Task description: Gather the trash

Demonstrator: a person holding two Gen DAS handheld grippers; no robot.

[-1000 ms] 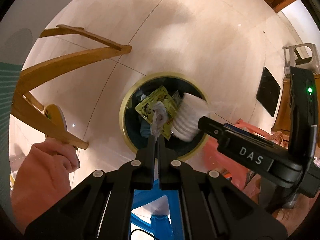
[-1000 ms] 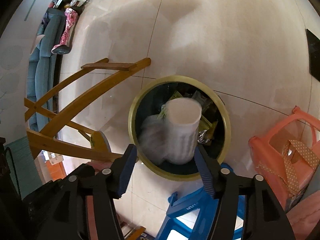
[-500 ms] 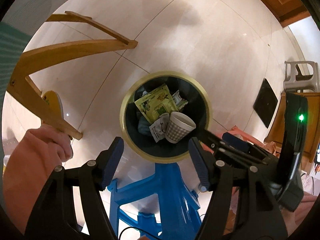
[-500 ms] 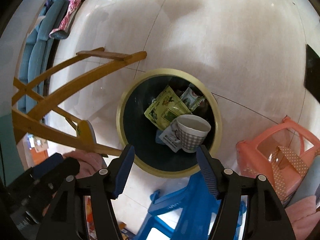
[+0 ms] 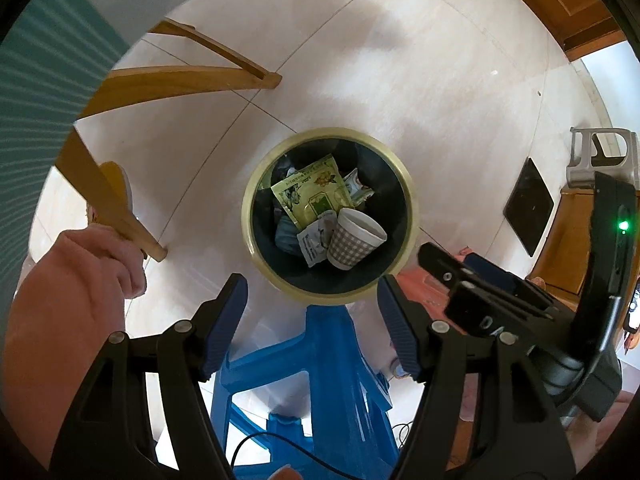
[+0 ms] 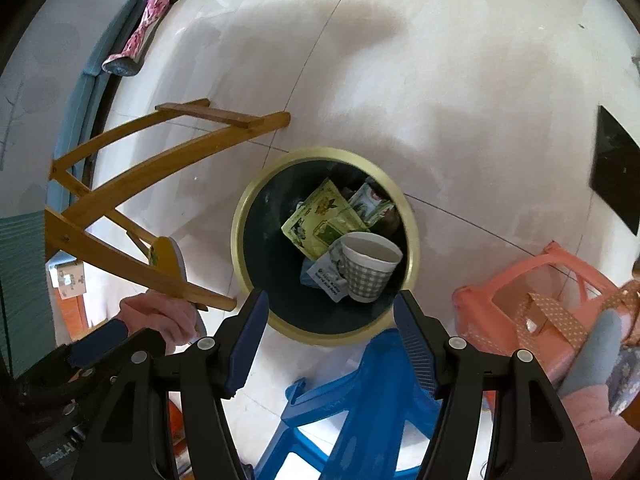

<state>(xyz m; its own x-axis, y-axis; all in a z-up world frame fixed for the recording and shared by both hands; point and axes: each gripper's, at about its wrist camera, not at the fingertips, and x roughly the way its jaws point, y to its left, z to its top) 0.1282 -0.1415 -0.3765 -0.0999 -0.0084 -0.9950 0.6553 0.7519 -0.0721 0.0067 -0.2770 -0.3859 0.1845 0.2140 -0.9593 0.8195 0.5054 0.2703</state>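
A round bin with a pale yellow rim stands on the floor below both grippers. Inside lie a checked paper cup, a white sachet, a yellow-green packet and a small green packet. My left gripper is open and empty above the bin's near edge. My right gripper is open and empty above the bin too; its body also shows in the left wrist view.
A blue plastic stool stands under the grippers. An orange stool with a dotted bag is at the right. A wooden rocking chair frame is at the left. A black mat lies on the tiles.
Both grippers opened. The cup and the white sachet dropped into the bin and now lie still. Both grippers have drawn back a little from the bin.
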